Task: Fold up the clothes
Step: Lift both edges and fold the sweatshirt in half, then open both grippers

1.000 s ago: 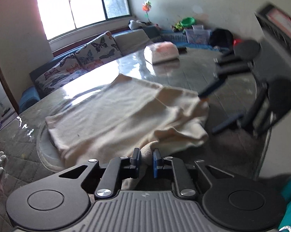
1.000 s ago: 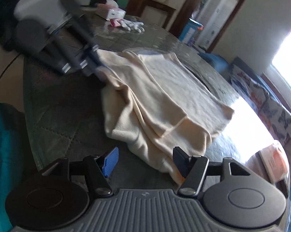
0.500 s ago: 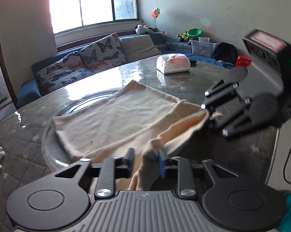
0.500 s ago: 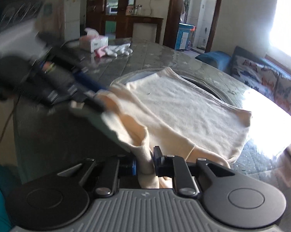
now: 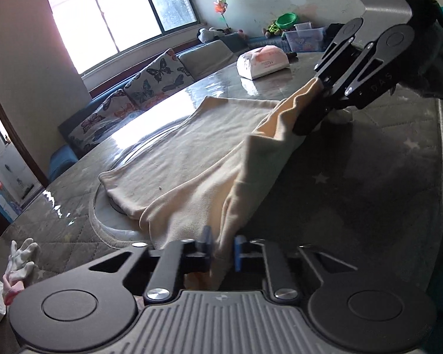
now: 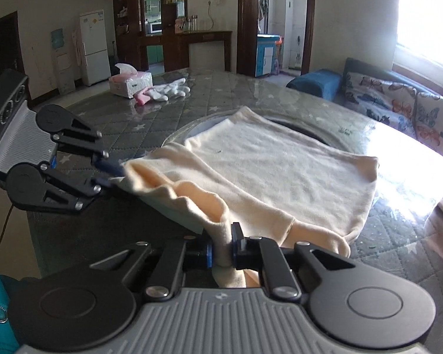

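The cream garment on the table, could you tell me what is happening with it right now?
A person is folding it with two handheld grippers. The left gripper and the right gripper are each shut on the near edge of the garment, holding that edge lifted off the table and stretched between them. The far part lies flat on the round glass turntable. The fold is not yet laid over.

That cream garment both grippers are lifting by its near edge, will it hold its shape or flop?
The cream garment will probably flop: its edge sags and wrinkles between the left gripper and right gripper. It looks light, since small pinches raise it. The far part lying on the glossy table may slide if pulled.
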`<state>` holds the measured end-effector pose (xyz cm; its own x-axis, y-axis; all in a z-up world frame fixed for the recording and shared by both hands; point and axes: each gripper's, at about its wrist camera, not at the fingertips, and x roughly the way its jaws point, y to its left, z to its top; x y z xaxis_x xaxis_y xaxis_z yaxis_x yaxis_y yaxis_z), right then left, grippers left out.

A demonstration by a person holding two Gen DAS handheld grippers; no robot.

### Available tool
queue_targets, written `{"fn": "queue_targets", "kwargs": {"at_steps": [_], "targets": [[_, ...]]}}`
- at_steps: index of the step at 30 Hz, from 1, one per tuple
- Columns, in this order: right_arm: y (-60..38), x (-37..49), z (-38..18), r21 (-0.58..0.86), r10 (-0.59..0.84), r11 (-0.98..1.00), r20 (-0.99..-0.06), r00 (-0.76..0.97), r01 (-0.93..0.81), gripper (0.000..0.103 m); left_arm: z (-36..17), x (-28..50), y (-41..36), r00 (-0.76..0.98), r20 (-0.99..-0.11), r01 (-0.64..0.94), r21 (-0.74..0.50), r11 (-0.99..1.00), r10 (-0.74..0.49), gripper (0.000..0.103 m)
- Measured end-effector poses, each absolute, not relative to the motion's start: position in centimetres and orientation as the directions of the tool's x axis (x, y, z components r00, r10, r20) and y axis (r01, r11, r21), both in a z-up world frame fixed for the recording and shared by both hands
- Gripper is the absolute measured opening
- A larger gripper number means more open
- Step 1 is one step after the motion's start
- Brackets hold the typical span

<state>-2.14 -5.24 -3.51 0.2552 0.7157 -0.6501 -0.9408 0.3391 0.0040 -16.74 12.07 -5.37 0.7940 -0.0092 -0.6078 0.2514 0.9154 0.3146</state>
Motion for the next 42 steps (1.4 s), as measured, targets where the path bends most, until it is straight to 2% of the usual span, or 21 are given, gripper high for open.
{"fn": "queue_targets", "kwargs": {"at_steps": [7,14,20,28,31,36,39,40,42], "targets": [[-6.7,-4.7,-1.7,-0.029,0.736,0.292,-0.631,0.244,-0.956,0.009,-3.3,-19.8,11.9,0.792,-0.605,0.304,0.274,0.912,-0.082,0.008],[-9.6,-9.3,1.0,0.025,0.723,0.212,-0.677,0.14,-0.977,0.009,-0.4,-25.1,10.8,0.769,-0.617,0.351,0.189,0.917,-0.168,0.008],[-9.1,-7.5,3.0,0.046,0.718,0.236,-0.681,0.142,-0.971,0.008,1.1,-23.2,11.9,0.779,-0.601,0.336,0.158,0.928,-0.18,0.008],[-4.3,1.6,4.5,0.038,0.704,0.282,-0.688,0.18,-0.959,0.007,1.7,-12.9,15.8,0.797,-0.595,0.257,0.182,0.949,-0.102,0.008],[-1.5,4.9,3.0,0.001,0.672,0.315,-0.707,0.222,-0.949,0.007,0.1,-8.5,17.2,0.778,-0.625,0.217,0.18,0.959,-0.059,0.008],[1.9,8.1,-1.9,-0.039,0.627,0.408,-0.714,0.311,-0.912,0.008,-1.6,-6.5,17.8,0.773,-0.635,0.142,0.19,0.971,0.011,0.008],[1.2,8.6,-3.7,-0.019,0.629,0.5,-0.679,0.379,-0.866,0.015,-2.7,-5.3,18.3,0.766,-0.64,0.097,0.197,0.976,0.053,0.012],[0.6,8.6,-3.9,-0.011,0.632,0.527,-0.663,0.401,-0.85,0.025,-3.0,-4.8,18.4,0.764,-0.642,0.082,0.199,0.976,0.067,0.013],[-0.9,8.2,-3.7,-0.009,0.627,0.577,-0.636,0.45,-0.817,0.026,-3.7,-4.0,18.7,0.758,-0.645,0.052,0.204,0.978,0.094,0.018]]}}
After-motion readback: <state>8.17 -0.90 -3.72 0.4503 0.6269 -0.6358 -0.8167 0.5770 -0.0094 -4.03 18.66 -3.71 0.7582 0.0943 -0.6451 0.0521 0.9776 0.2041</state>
